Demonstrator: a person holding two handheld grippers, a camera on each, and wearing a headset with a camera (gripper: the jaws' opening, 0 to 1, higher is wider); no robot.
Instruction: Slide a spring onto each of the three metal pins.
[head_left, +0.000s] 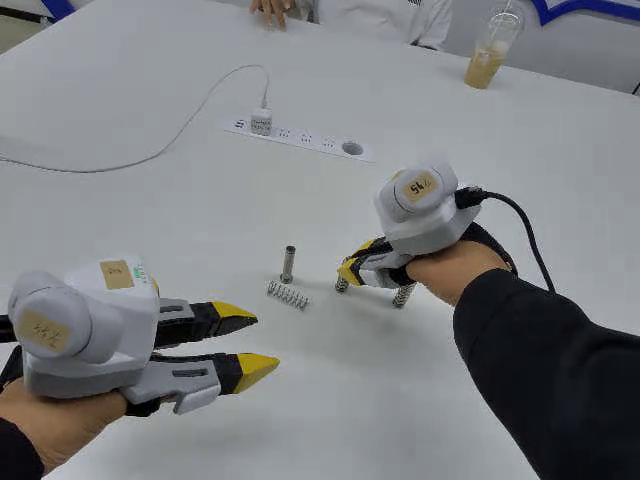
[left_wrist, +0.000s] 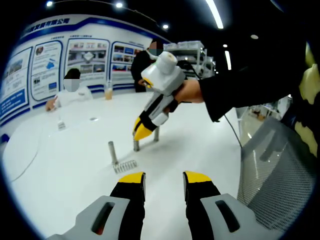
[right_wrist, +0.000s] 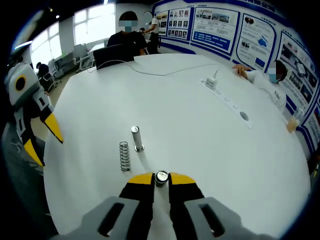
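White bench (head_left: 150, 220) all round. Left tongs (head_left: 264, 343): pale grey shell, black jaws, bright yellow tips, tan label on top. Right tongs (head_left: 350, 272) wear the same grey, black and yellow. The held pin (right_wrist: 161, 177) gleams silver, and so does the loose spring (head_left: 288, 294); the bare pin (head_left: 288, 264) is duller grey. Black sleeve (head_left: 550, 370), amber drink (head_left: 488, 60), blue-and-white wall boards (right_wrist: 215, 25).

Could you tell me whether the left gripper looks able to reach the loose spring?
Probably yes: the left gripper is open, with bare table between it and the loose spring. The bare pin stands beyond the spring, and the right gripper, shut on another pin, is off to the side.
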